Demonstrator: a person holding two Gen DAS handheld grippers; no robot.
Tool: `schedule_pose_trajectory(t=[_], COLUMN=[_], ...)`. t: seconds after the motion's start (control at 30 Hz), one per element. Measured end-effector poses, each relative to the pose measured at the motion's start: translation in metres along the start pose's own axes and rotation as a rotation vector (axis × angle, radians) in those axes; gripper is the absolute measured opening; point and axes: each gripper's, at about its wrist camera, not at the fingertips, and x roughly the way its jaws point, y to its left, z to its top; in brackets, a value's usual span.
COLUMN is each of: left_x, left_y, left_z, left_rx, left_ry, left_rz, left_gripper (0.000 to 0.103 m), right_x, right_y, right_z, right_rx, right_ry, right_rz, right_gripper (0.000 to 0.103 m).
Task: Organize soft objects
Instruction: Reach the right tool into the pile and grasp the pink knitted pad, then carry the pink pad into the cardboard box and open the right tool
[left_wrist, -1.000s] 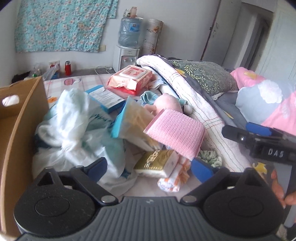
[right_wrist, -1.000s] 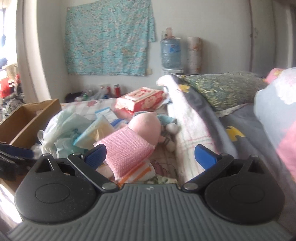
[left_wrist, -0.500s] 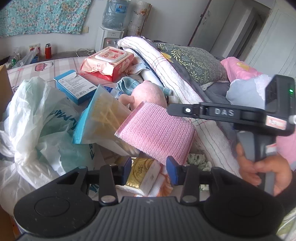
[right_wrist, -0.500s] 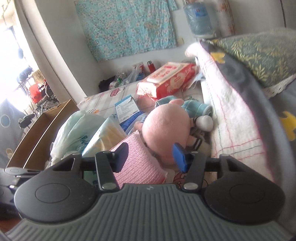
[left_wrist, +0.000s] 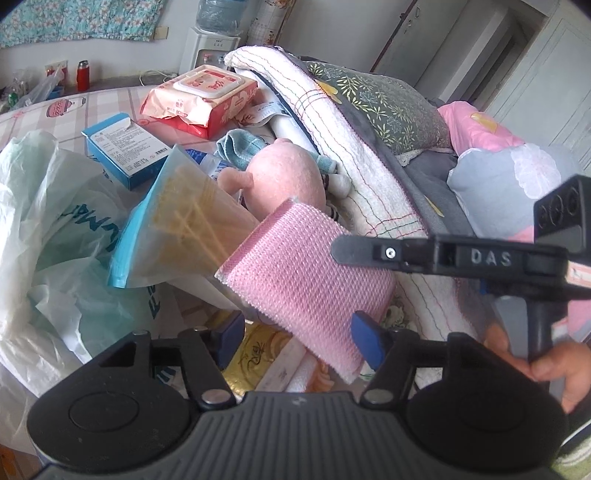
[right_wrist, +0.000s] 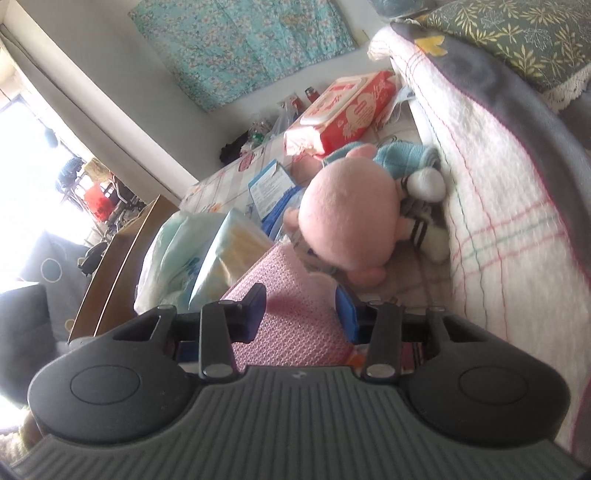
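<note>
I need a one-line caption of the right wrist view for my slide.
Right gripper closing around a folded pink knitted cloth, with a pink plush toy lying just beyond it beside the blanket.

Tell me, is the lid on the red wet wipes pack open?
No, the white lid on the red wet wipes pack lies flat and closed on top.

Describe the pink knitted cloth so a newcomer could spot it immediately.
Start at the white plaid blanket heaped along the bed. Beside it lies a pink plush toy; the pink knitted cloth slopes just in front. Its ribbed, flat folded shape differs from the toy's smooth round head.
</note>
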Motion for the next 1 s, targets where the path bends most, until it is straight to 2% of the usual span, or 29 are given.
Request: schedule_pose_trajectory(t=[0.23,0.43,0.6,0.77,1.0], left_x=[0.01,-0.004,-0.036,-0.079,-0.154], left_y=[-0.007,-0.016,-0.027,-0.027,0.012], left_z=[0.003,0.006,0.004,-0.002,-0.011], left_rx=[0.011,0.051,0.076,0.094,0.043], left_ry=[0.001,-0.044,-0.111,-0.192,-0.298], left_rz=[0.004,0.011,0.01,0.039,0.142], left_gripper=[0.068,0.068,0.068,0.068,0.069], right_x=[-0.004,-0.019,-0.041,-0.058,-0.043], right_y=[-0.004,0.003,0.024,0.06,0.142], right_z=[-0.009,-0.012,-0.012,-0.014,-0.011], right_rx=[0.033,0.062,0.055,0.024,-0.075], right_ry=[0.005,-0.031,-0.064,-0.089,-0.073], right_rz=[0.011,0.017,0.037,0.066,0.161], right_gripper=[0.038,0.036,0.036,0.036,0.036])
